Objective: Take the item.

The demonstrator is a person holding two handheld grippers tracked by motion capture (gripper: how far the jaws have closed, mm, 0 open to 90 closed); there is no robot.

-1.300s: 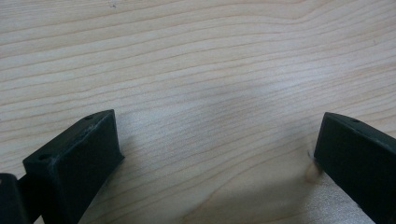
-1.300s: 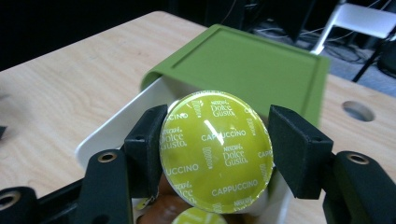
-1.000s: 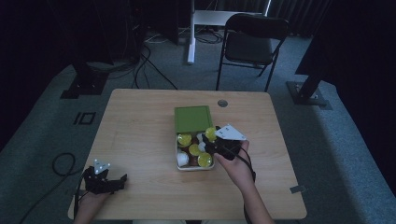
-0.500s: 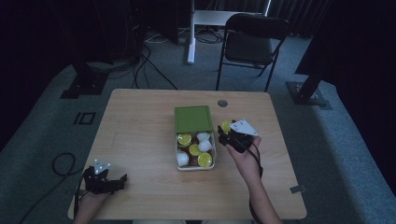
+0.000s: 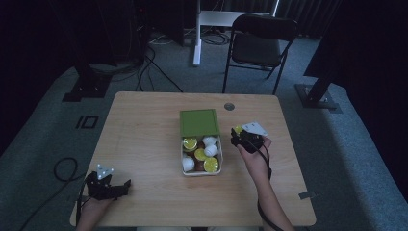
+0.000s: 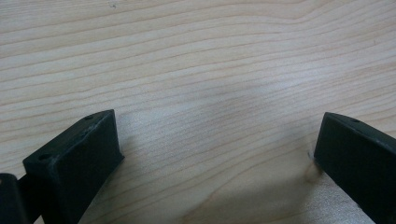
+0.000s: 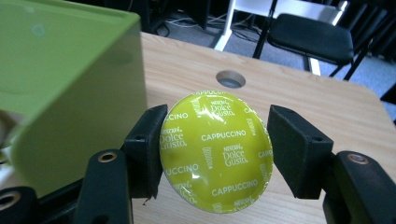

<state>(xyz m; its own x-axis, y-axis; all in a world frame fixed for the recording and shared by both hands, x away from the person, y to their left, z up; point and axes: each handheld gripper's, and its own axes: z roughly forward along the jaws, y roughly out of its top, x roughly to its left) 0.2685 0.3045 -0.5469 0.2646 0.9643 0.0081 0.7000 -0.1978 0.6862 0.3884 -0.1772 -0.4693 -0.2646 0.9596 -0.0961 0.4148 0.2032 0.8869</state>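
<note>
A white box (image 5: 183, 171) of coffee capsules sits mid-table, its green lid (image 5: 199, 122) lying flat behind it. My right gripper (image 5: 239, 135) hovers just right of the box, shut on a yellow-green cappuccino capsule (image 7: 216, 151) whose foil top faces the camera; the capsule (image 5: 237, 129) peeks out at the jaw tips in the high view. The green lid (image 7: 60, 88) rises at the left of the right gripper view. My left gripper (image 5: 121, 186) rests at the table's front left corner, open, with bare wood (image 6: 205, 93) between its jaws.
Several capsules, yellow-green and white, remain in the box (image 5: 201, 154). A round cable hole (image 5: 229, 106) lies in the table behind the lid. A black chair (image 5: 262, 45) stands beyond the far edge. Cables (image 5: 62, 168) trail on the floor at left.
My right gripper has lifted the capsule out of the box and carried it right and slightly back, clear of the box. The left gripper has not moved.
</note>
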